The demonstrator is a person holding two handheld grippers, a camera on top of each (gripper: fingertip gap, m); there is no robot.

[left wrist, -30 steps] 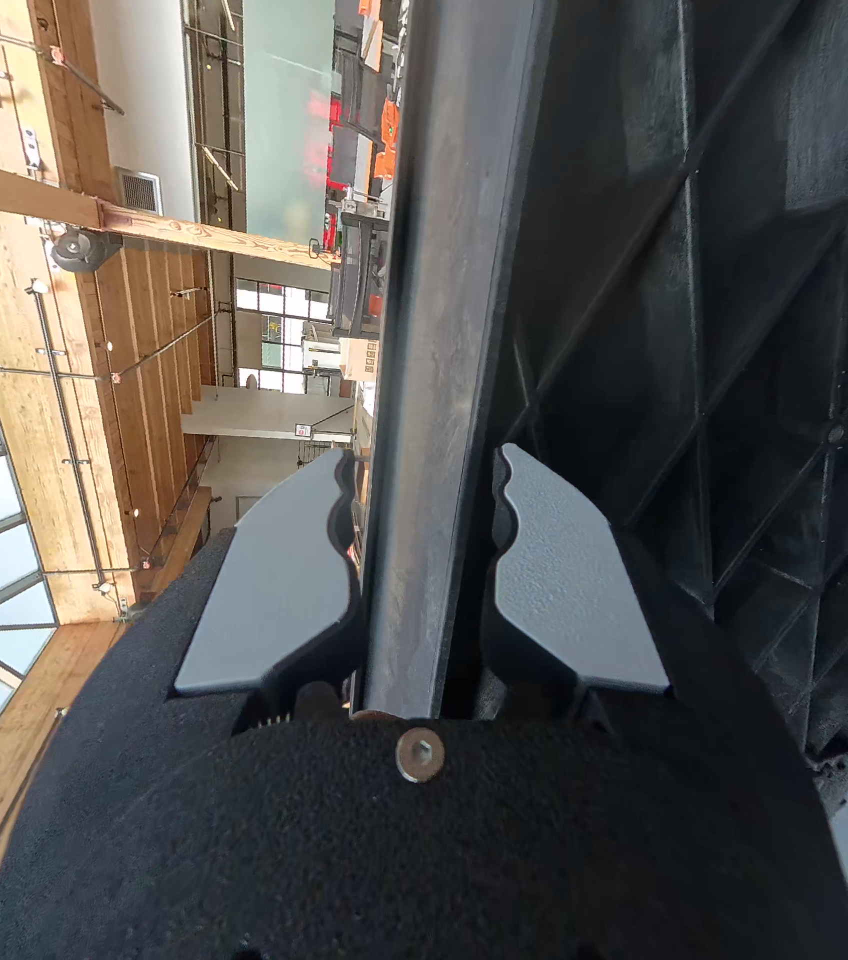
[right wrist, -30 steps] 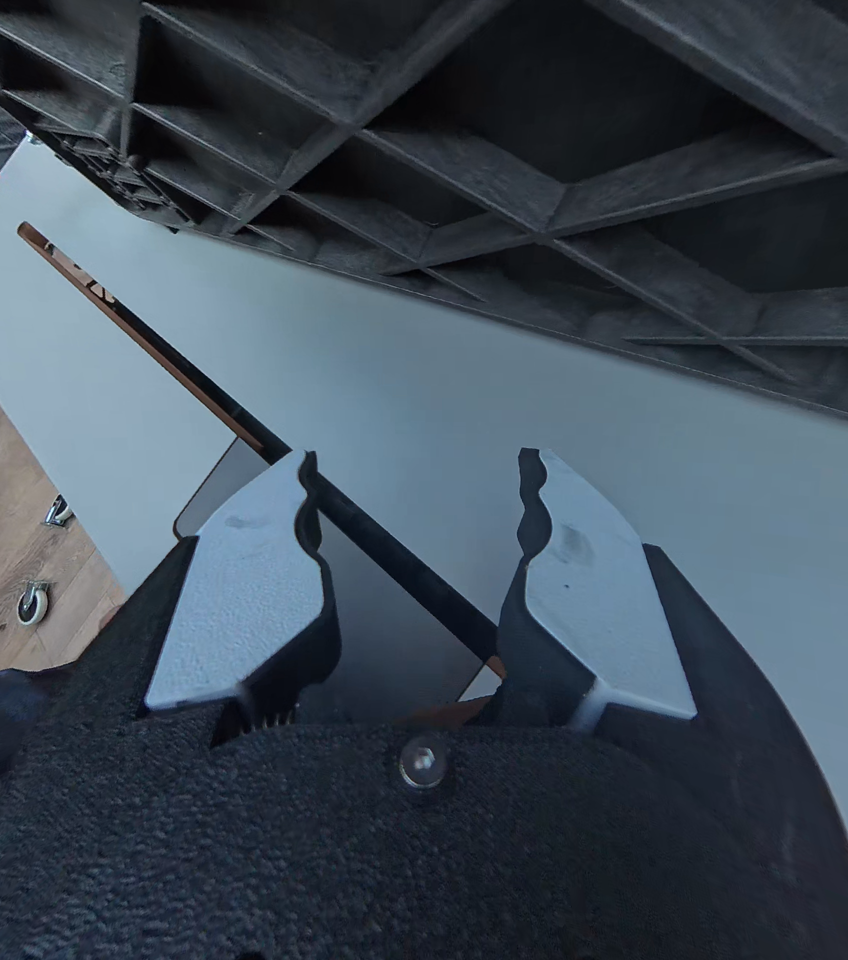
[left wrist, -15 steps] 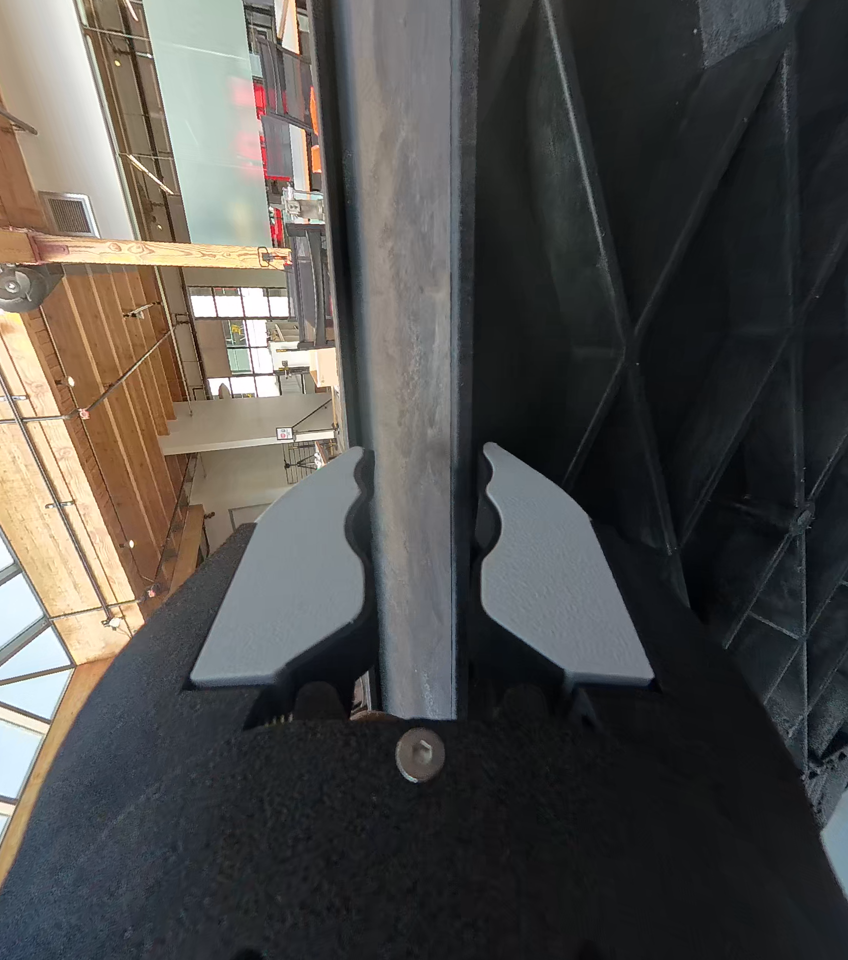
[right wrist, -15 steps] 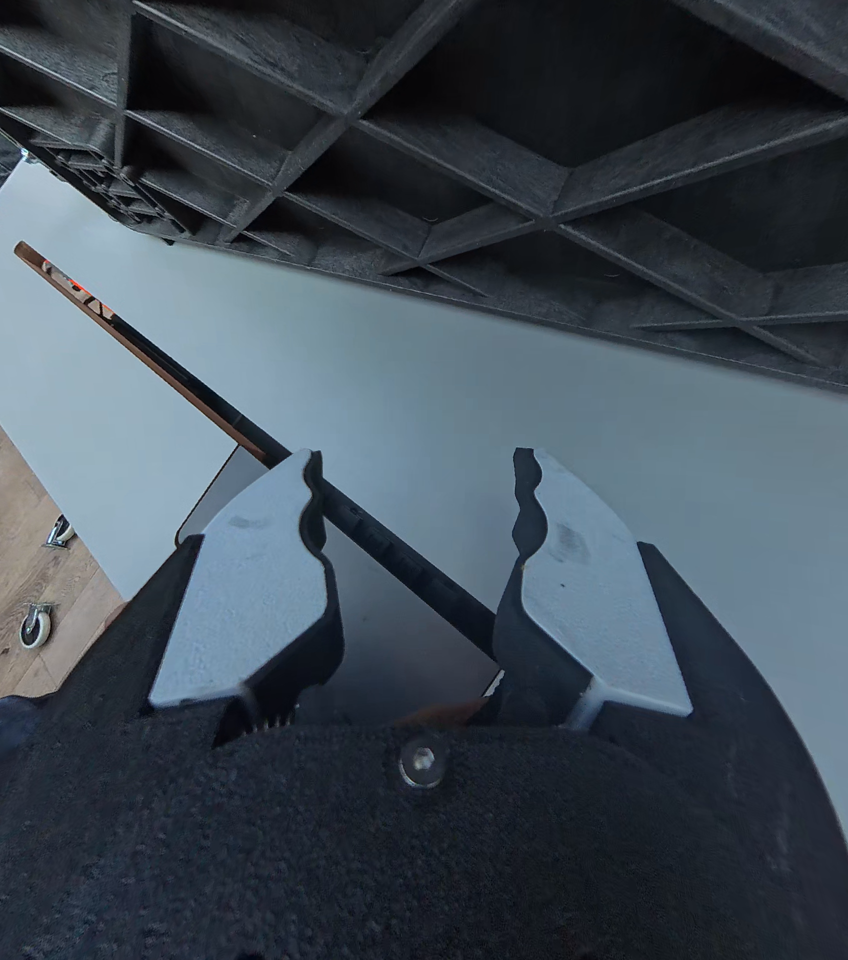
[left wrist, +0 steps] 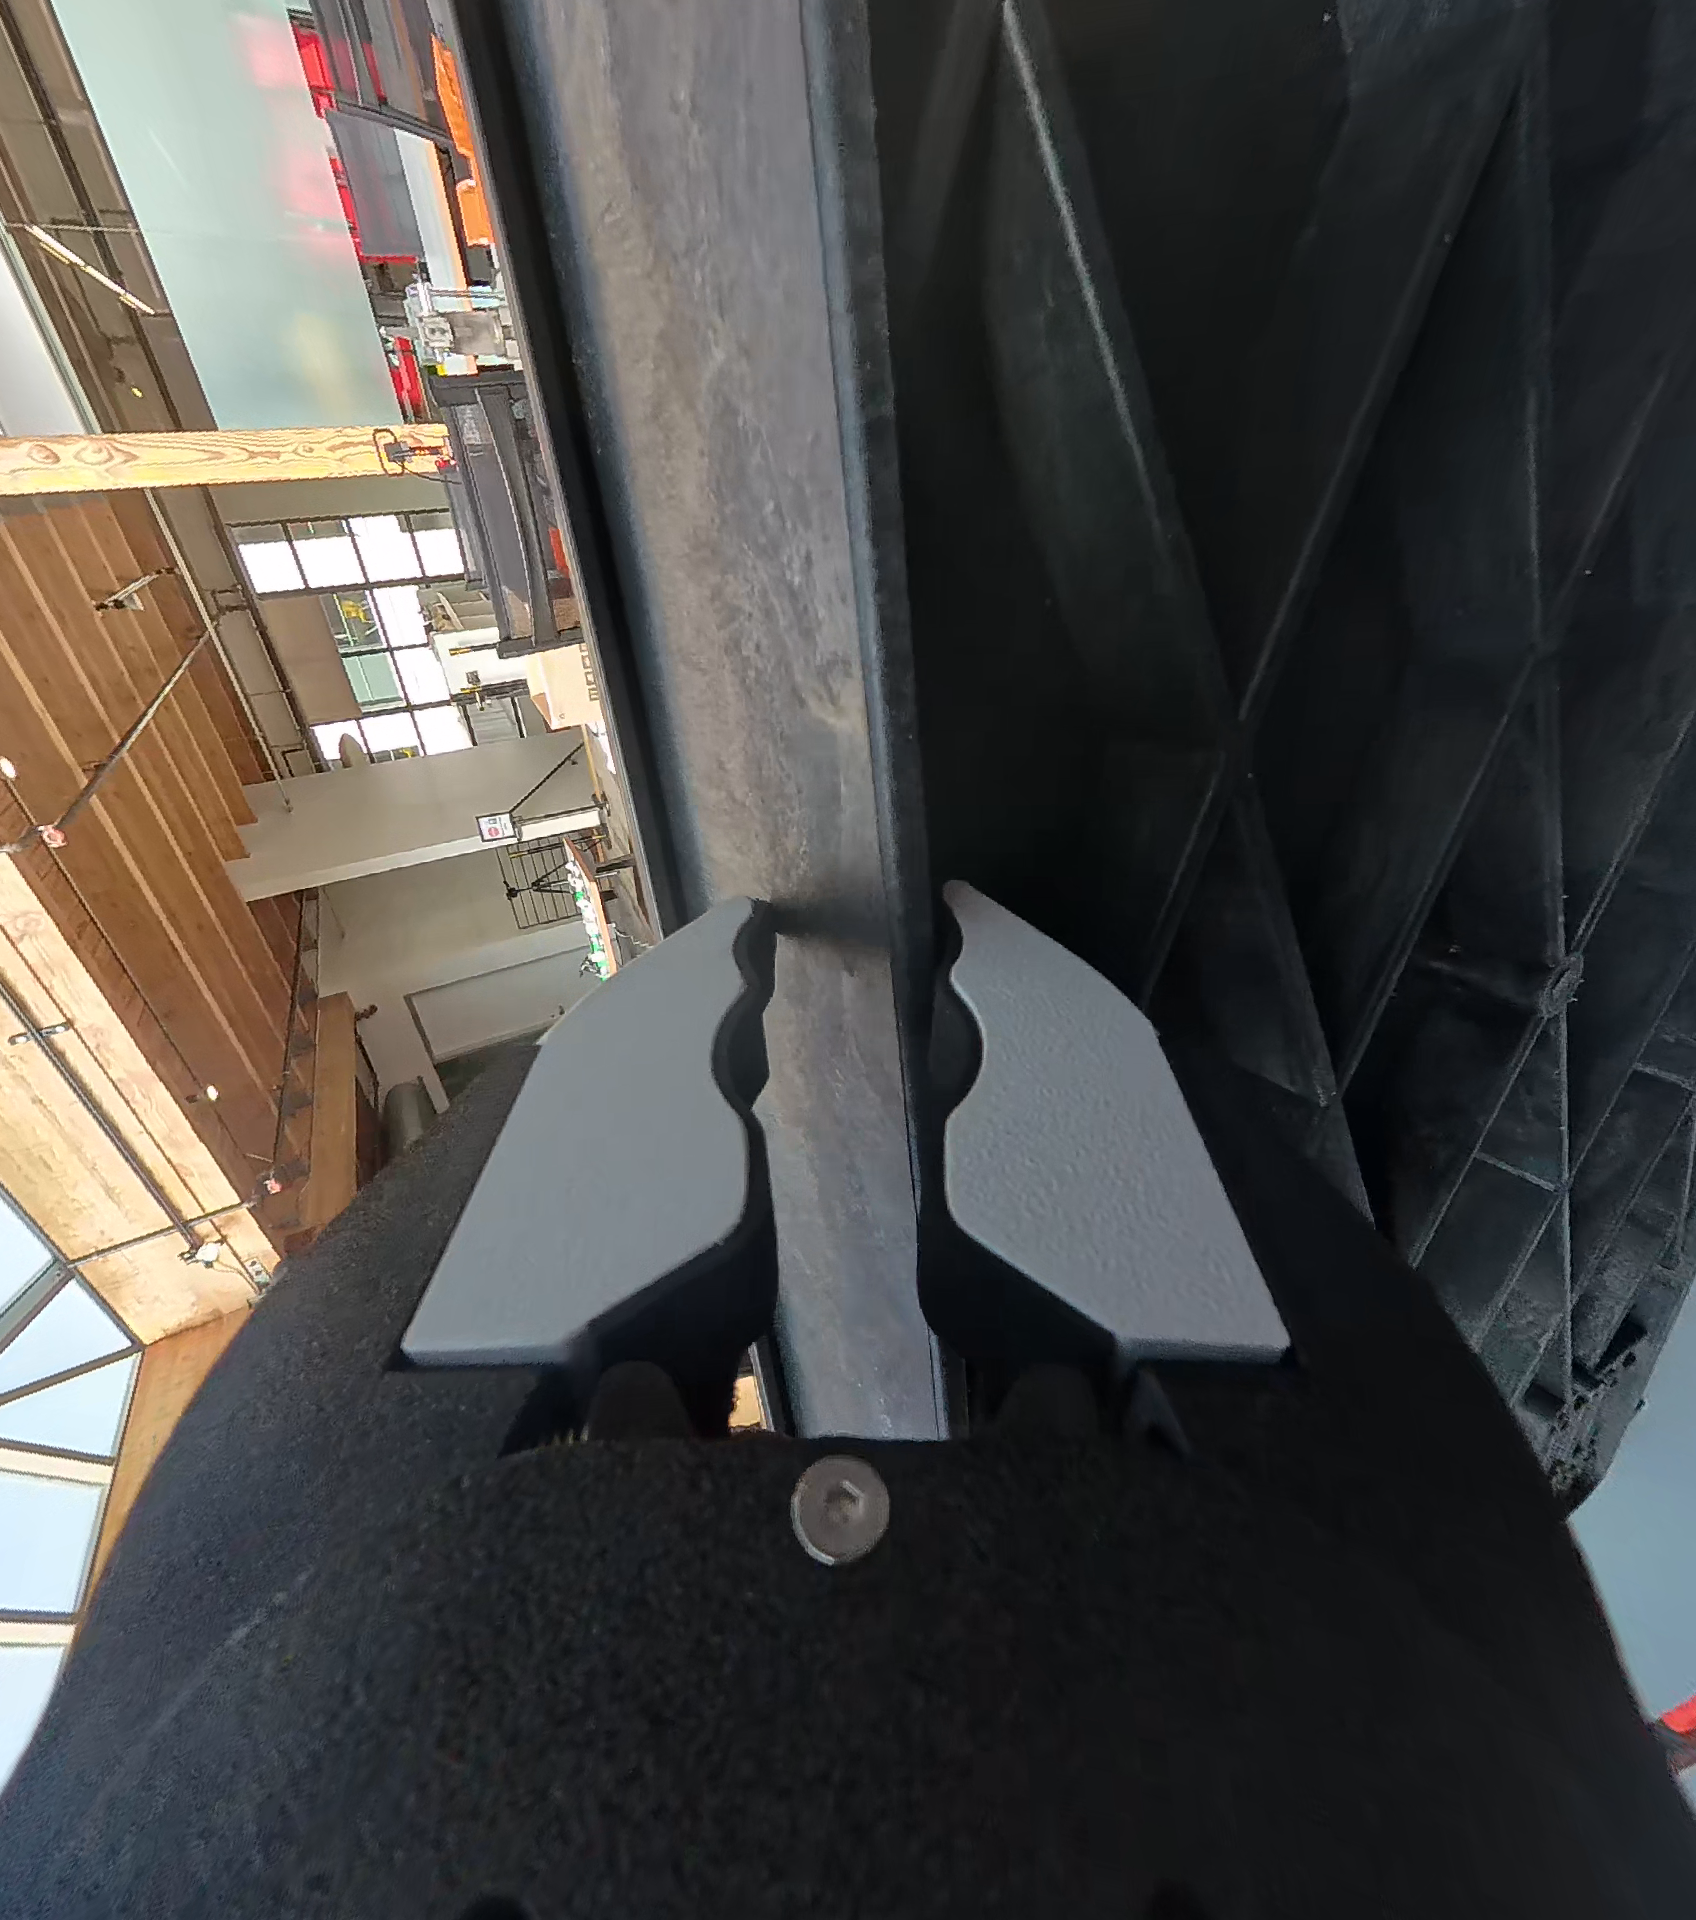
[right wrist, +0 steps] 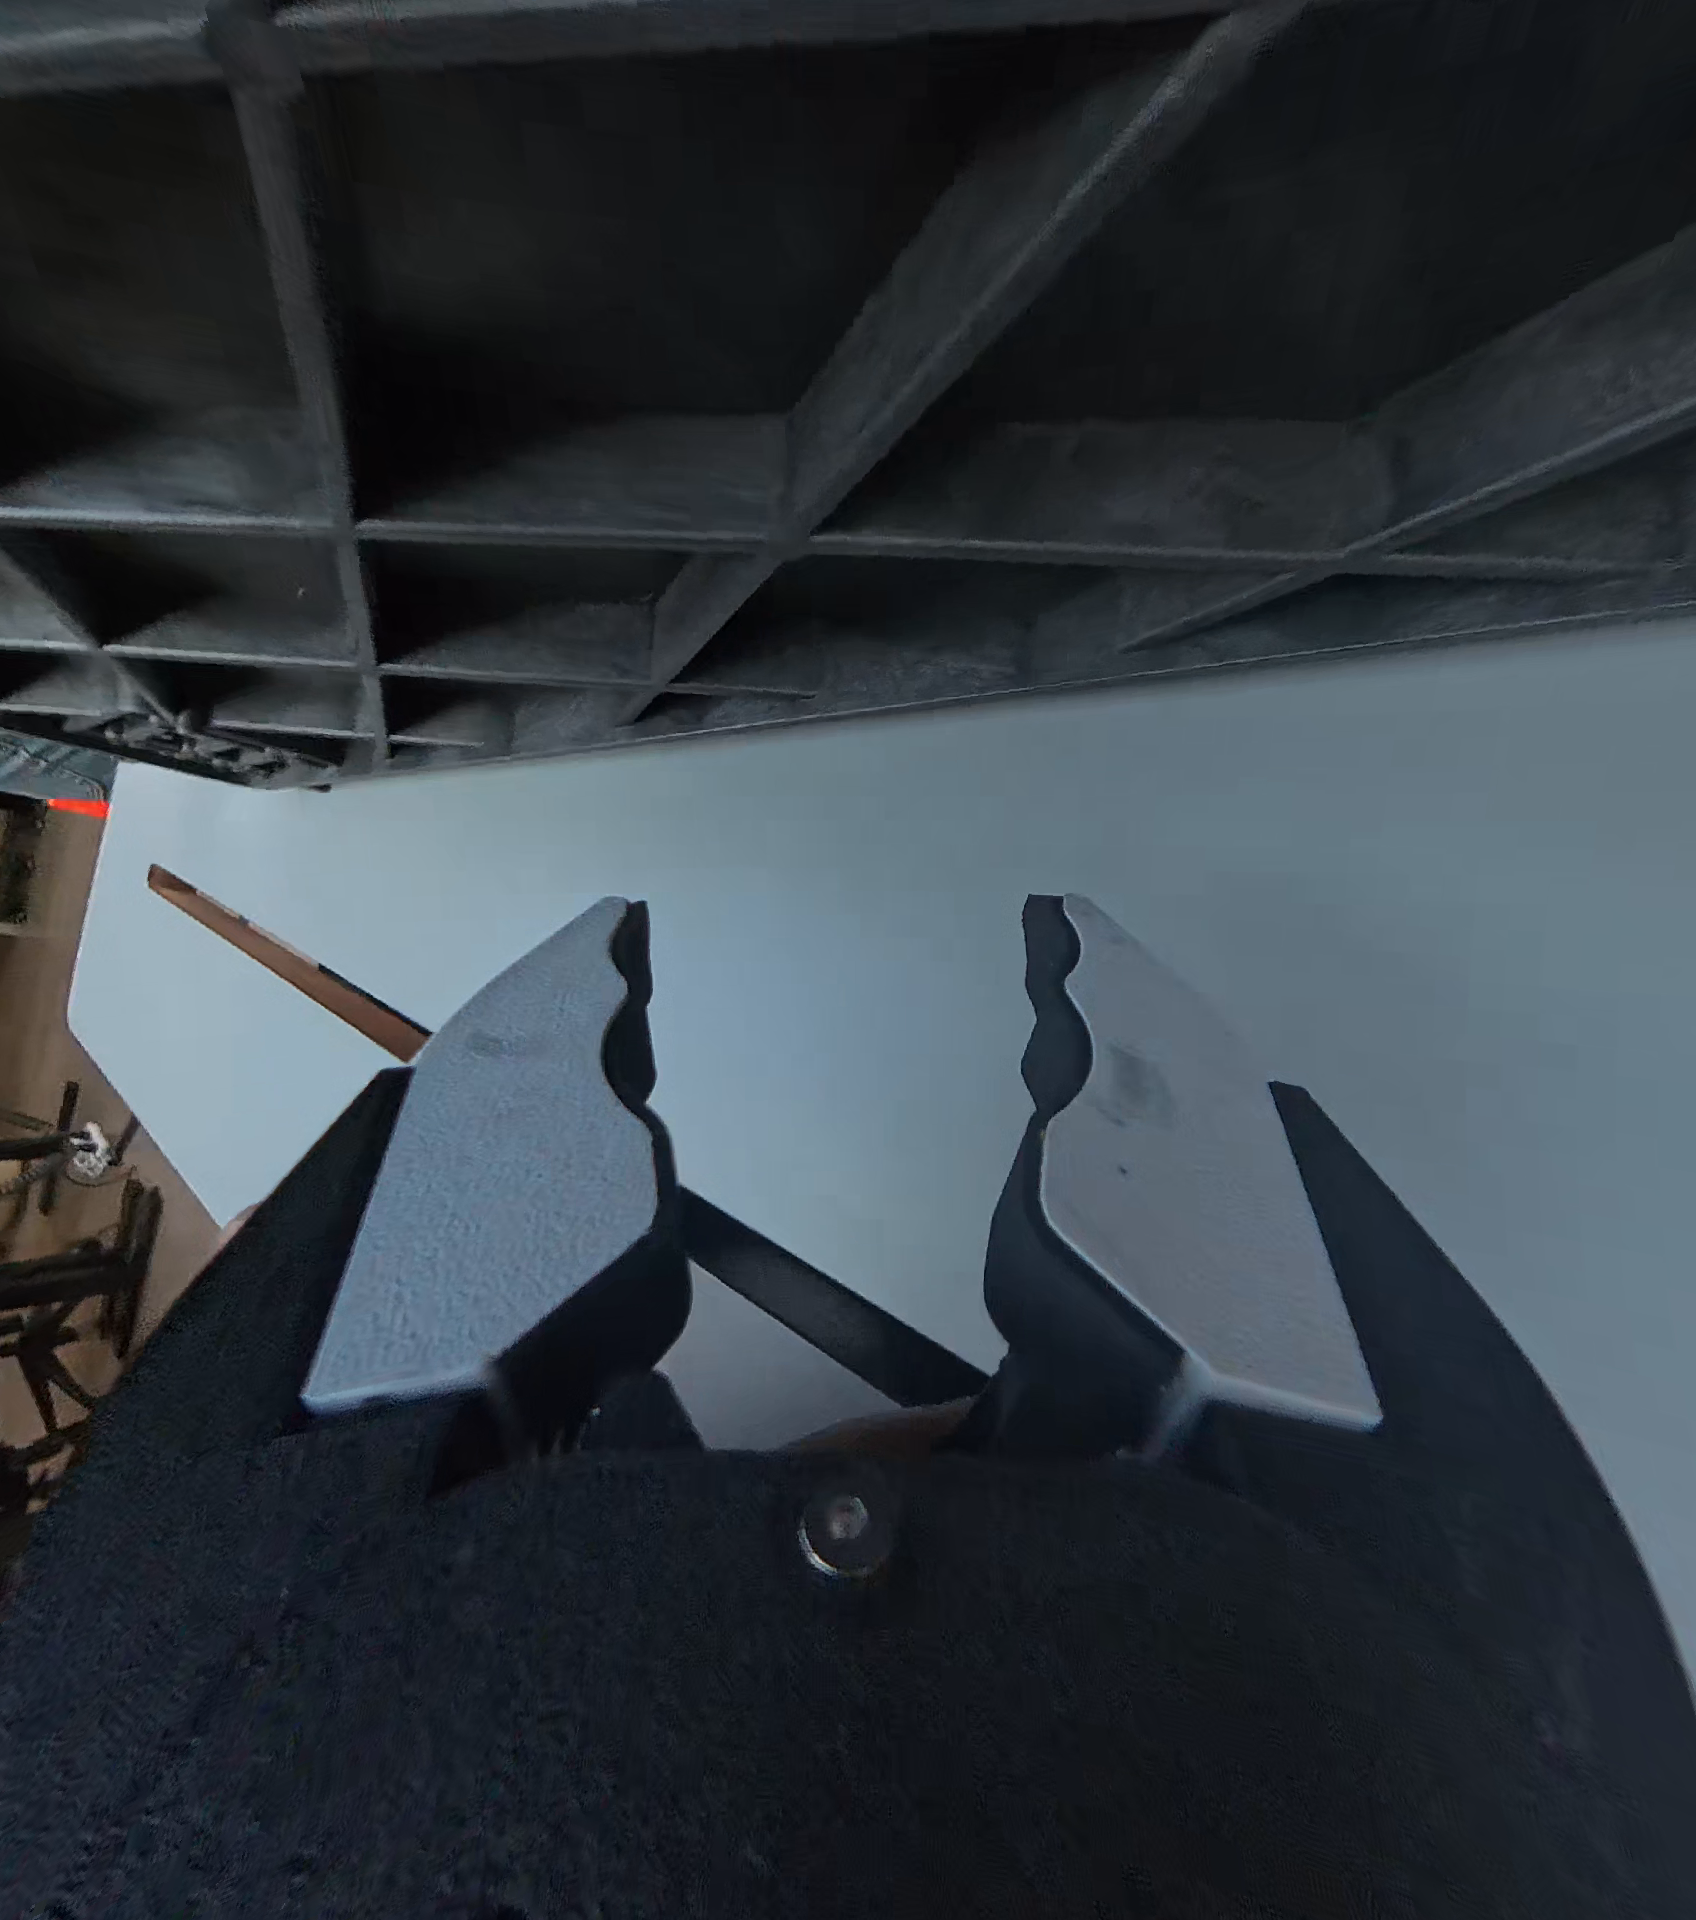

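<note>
Since a second ago the left gripper (left wrist: 849, 914) has closed from a loose straddle onto the grey rim (left wrist: 719, 520) of the black ribbed crate (left wrist: 1395, 623), and the right wrist view has swung so that the crate's underside runs nearly level across the top.

One crate shows in both views, tipped up, its lower edge (right wrist: 1031, 686) meeting the one pale grey table (right wrist: 1239, 935). In the left wrist view, the crate's rim stands between the two fingers, both of which press against it. The right gripper (right wrist: 839, 914) hangs above the table near the crate's lower edge, its two fingers spread wide with nothing between them. One dark slot (right wrist: 823, 1320) with a brown end crosses the table toward its left edge, passing behind the right gripper's left finger (right wrist: 511, 1164). One wooden beam (left wrist: 158, 462) shows far off in the left wrist view.
</note>
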